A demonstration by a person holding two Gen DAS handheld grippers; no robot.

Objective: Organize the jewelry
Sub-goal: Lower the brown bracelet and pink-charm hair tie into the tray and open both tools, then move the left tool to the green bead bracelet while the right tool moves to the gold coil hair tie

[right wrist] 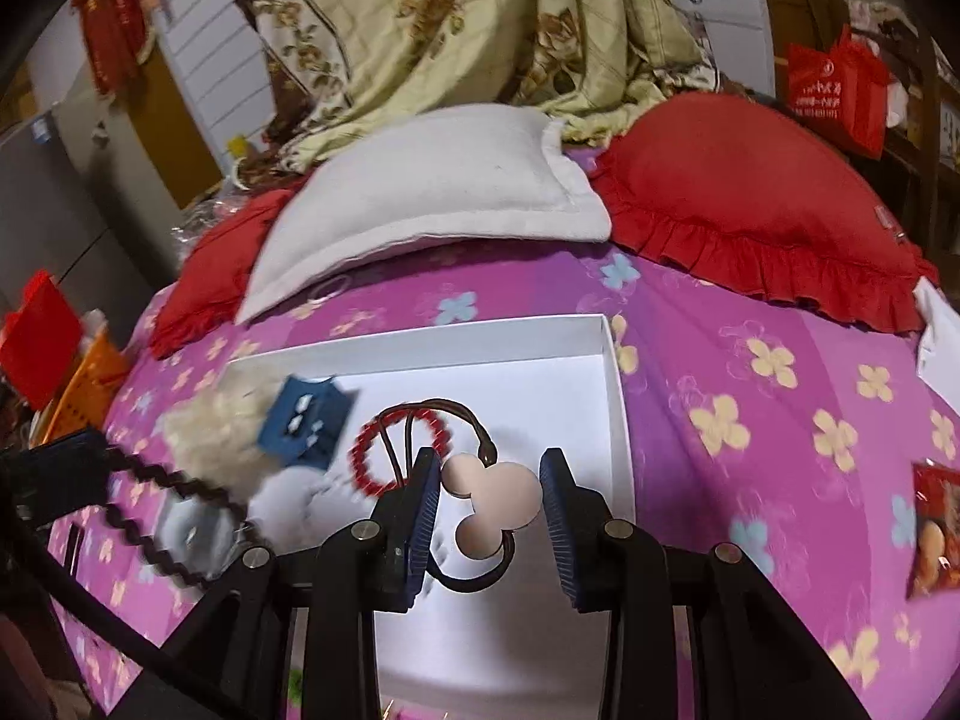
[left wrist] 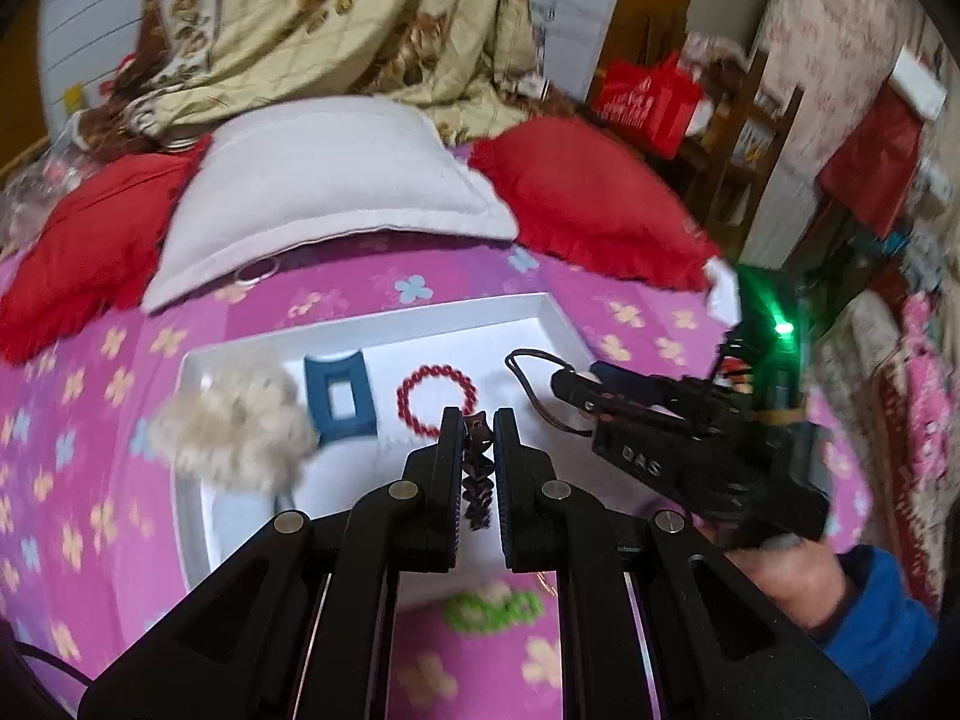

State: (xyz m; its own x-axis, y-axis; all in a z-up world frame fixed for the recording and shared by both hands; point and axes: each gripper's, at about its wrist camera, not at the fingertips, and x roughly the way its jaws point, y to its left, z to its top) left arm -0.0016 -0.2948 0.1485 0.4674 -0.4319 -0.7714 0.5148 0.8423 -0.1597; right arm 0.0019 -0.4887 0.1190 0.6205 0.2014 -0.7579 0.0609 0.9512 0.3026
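A white tray [left wrist: 360,324] lies on the pink flowered bed. In it are a red bead bracelet [left wrist: 436,400], a blue holder [left wrist: 339,396] and a fluffy cream piece [left wrist: 234,426]. My left gripper [left wrist: 477,429] is shut on a dark zigzag chain [left wrist: 478,480] above the tray's near part. My right gripper [right wrist: 489,474] holds a pendant of three pale discs [right wrist: 495,495] on a brown cord [right wrist: 444,414] over the tray [right wrist: 612,396]; it also shows in the left wrist view [left wrist: 579,387]. The chain [right wrist: 162,486], red bracelet [right wrist: 396,450] and blue holder [right wrist: 306,420] show in the right wrist view.
A white pillow [left wrist: 324,192] and red cushions [left wrist: 588,198] lie beyond the tray. A quilt [left wrist: 336,18] is heaped behind them. A green beaded piece [left wrist: 495,609] lies on the bedspread in front of the tray. A red snack packet [right wrist: 936,534] lies at right.
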